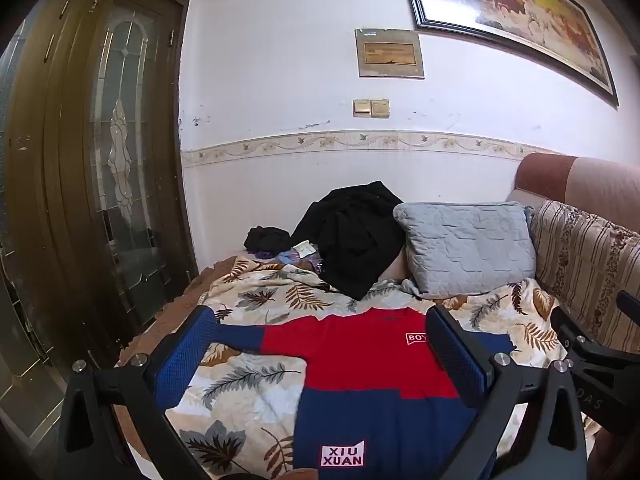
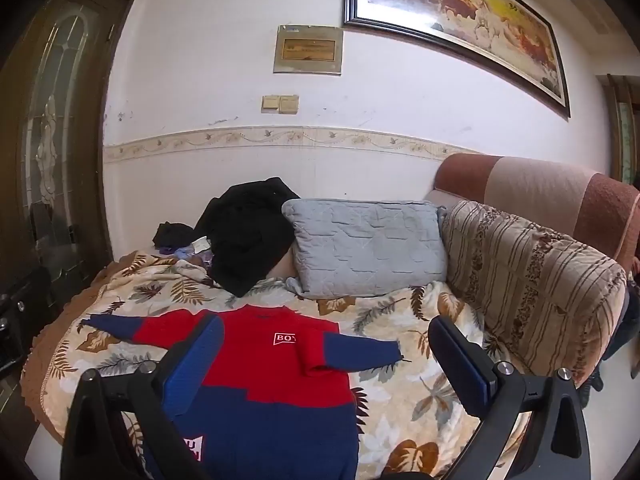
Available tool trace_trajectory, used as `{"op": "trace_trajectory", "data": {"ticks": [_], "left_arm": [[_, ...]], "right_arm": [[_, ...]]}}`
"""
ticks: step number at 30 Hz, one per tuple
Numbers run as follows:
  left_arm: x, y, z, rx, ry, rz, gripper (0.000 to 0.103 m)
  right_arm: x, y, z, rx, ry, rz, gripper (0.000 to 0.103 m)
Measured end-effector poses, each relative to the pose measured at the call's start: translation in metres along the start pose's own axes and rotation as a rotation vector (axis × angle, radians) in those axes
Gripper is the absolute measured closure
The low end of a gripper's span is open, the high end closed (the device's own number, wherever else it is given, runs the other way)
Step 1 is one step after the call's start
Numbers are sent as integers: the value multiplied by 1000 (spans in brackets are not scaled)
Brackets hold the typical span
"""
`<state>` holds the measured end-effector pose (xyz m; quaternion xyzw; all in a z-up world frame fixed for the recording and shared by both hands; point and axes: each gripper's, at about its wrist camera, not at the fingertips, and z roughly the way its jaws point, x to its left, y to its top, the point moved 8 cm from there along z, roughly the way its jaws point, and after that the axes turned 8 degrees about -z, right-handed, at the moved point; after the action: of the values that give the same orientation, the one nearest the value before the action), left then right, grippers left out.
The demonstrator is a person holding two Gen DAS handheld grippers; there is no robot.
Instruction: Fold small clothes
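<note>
While the red-and-navy sweater [image 1: 360, 368] lies flat and face up on the leaf-print blanket [image 1: 240, 392] with both sleeves spread outward, no fold is visible, so the task appears barely begun. Left gripper [image 1: 320, 364] hovers with its fingers [image 1: 188, 356] wide apart and empty, the sweater's body between and beyond them; right gripper [image 2: 328, 368] is likewise spread and empty, the sweater's right sleeve [image 2: 360, 350] lying between its fingers [image 2: 460, 368].

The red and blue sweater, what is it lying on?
The sweater lies spread flat on a leaf-print blanket covering the sofa seat. Whatever is directly under the sweater, and under the blanket, is hidden.
</note>
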<state>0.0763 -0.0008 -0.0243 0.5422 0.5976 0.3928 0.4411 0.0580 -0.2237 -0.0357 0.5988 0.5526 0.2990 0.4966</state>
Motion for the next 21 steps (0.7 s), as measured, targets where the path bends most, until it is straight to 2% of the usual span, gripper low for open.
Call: {"op": "trace_trajectory", "data": {"ticks": [11, 21], "left_arm": [[9, -4, 17, 48, -11, 5, 0], [-5, -11, 28, 71, -3, 21, 0]], "right_arm": [[6, -5, 19, 17, 12, 30, 0], [1, -7, 24, 30, 5, 32, 0]]}}
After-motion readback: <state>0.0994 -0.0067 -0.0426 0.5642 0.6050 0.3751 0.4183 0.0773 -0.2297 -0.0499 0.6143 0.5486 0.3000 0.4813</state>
